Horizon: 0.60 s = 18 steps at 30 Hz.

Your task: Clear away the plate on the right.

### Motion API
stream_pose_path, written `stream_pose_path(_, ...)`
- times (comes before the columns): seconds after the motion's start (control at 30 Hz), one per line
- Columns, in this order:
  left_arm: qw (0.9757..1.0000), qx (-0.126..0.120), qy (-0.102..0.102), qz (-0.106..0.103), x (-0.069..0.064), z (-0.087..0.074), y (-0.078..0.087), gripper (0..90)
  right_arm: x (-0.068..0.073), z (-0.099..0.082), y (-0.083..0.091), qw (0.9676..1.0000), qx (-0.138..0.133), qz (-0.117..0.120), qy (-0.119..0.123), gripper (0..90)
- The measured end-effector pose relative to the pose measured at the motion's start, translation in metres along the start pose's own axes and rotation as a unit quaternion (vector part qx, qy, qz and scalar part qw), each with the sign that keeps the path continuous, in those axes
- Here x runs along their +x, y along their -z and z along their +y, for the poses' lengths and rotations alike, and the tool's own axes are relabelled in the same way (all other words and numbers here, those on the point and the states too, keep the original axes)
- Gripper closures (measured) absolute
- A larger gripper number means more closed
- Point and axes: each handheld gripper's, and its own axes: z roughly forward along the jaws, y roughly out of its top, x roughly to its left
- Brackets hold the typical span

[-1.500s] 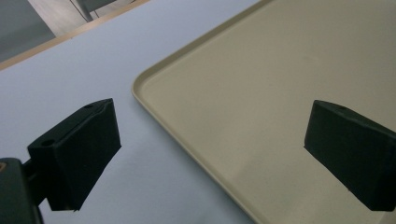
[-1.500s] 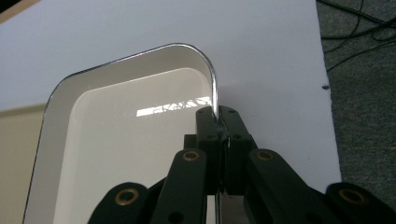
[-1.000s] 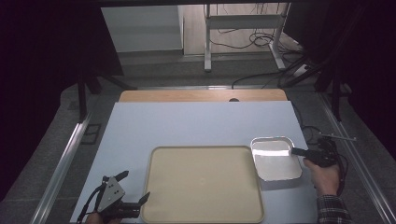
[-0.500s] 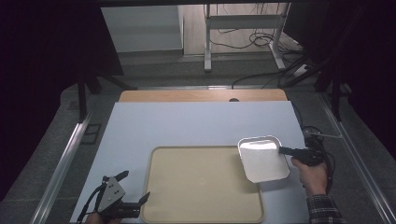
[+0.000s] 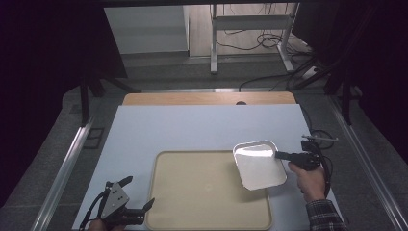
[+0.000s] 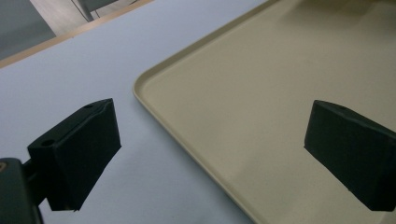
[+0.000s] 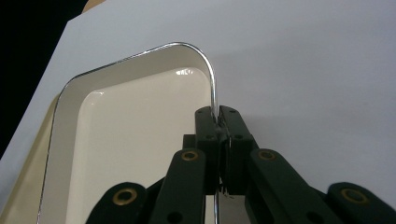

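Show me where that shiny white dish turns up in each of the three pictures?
High view: the white dish sits right of centre, overlapping the right edge of the beige tray, with the right tongs clamped on its rim.
Left gripper view: the dish is not in it.
Right gripper view: it lies left of centre, rim pinched.
Shared landmark: the beige tray.

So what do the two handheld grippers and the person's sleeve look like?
Both grippers are black. The left gripper has a grey three-cornered plate on top and wedge-shaped pads. The right gripper has linked arms with brass-coloured pivots and a dark trailing cable. The sleeve is dark plaid.
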Motion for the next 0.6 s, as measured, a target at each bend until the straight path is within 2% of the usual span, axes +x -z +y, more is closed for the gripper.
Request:
stream_pose_path(0.4, 1.0, 0.001, -0.001, 0.0, 0.0, 0.0, 0.0, 2.9, 0.023, -0.002, -0.02, 0.9997, 0.011, 0.021, 0.008, 87.6)
stream_pose_path(0.6, 1.0, 0.002, -0.002, 0.0, 0.0, 0.0, 0.0, 2.9, 0.038, -0.004, -0.036, 0.9993, 0.019, 0.028, 0.017, 87.6)
